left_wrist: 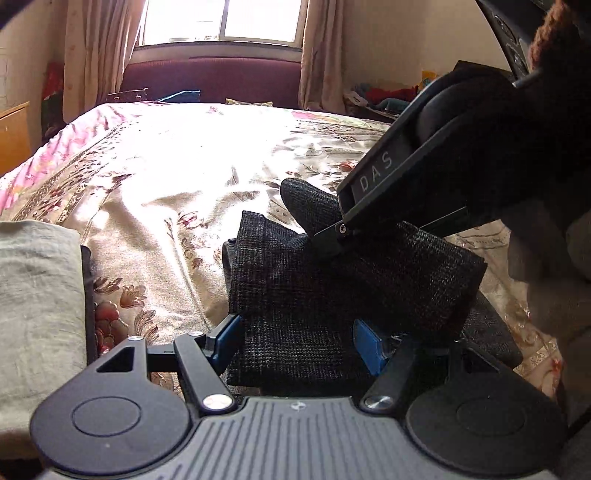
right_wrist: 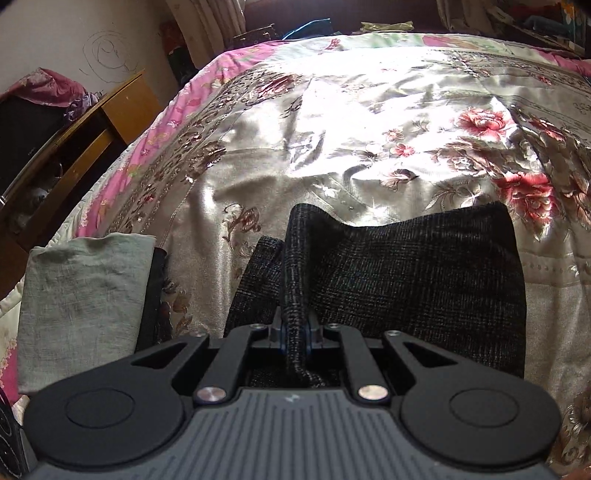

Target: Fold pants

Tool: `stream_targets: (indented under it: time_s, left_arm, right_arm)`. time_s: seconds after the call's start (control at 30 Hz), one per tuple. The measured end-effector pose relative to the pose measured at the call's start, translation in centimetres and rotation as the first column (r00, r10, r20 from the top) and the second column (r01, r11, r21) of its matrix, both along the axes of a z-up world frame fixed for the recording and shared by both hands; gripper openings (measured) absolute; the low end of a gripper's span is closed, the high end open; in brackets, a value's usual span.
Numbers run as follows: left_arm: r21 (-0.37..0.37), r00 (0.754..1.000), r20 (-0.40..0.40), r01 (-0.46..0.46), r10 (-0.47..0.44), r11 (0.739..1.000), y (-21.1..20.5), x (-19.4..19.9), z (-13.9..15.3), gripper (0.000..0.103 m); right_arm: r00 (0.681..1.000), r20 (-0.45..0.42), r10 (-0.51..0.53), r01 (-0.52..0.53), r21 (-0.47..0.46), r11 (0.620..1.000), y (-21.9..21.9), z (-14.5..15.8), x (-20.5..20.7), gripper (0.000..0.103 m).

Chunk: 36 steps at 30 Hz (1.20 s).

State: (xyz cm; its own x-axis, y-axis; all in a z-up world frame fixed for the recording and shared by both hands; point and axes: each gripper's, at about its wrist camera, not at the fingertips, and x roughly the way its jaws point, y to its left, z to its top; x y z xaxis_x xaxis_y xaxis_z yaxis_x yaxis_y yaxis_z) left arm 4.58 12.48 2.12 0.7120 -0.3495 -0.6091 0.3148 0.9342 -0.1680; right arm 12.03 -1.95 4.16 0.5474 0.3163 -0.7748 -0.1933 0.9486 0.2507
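Note:
The dark plaid pants (left_wrist: 332, 295) lie partly folded on a floral satin bedspread (left_wrist: 166, 177). My left gripper (left_wrist: 297, 345) is low over their near edge. Its blue pads (left_wrist: 225, 343) stand wide apart with flat, unbunched fabric between them. My right gripper (left_wrist: 327, 242) comes in from the upper right and pinches a raised fold. In the right wrist view that gripper (right_wrist: 295, 336) is shut on a ridge of the pants (right_wrist: 424, 277), which rises from the folded stack. A person's dark-gloved hand (left_wrist: 498, 147) holds the right gripper.
A folded grey-green cloth (right_wrist: 85, 306) lies on the bed just left of the pants, also seen as the cloth (left_wrist: 37, 295) in the left wrist view. A wooden cabinet (right_wrist: 92, 129) stands beside the bed at left. The window (left_wrist: 225, 18) and headboard are beyond.

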Motion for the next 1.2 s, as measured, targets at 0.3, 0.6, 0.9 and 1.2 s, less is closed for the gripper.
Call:
stream_targets:
  time_s: [0.3,0.6,0.9,1.2]
  left_arm:
    - [-0.028,0.999,-0.008,-0.031,0.031,0.999,0.8,0.1,-0.1,0.078]
    - [0.011,0.999,0.017,-0.045,0.045,0.999,0.8,-1.2,0.2,0.079]
    - [-0.038,0.997,0.000,-0.076,0.076,0.996,2.0,-1.1,-0.1,0.079]
    - [-0.048,0.996,0.010,-0.091,0.092,0.995,2.3,-1.5,0.0,0.079]
  right_arm:
    - [0.999,0.035,0.012,-0.008,-0.109,0.994,2.6,-0.8,-0.1,0.011]
    - [1.000,0.027,-0.010,0.012,-0.076,0.997,2.5,-0.9,-0.1,0.014]
    - [0.999,0.033,-0.020,0.022,-0.061,0.998,3.6,-0.9,0.3,0.014]
    - [1.000,0.009,-0.013,0.014,-0.031,0.999,3.5,-1.2,1.1,0.010]
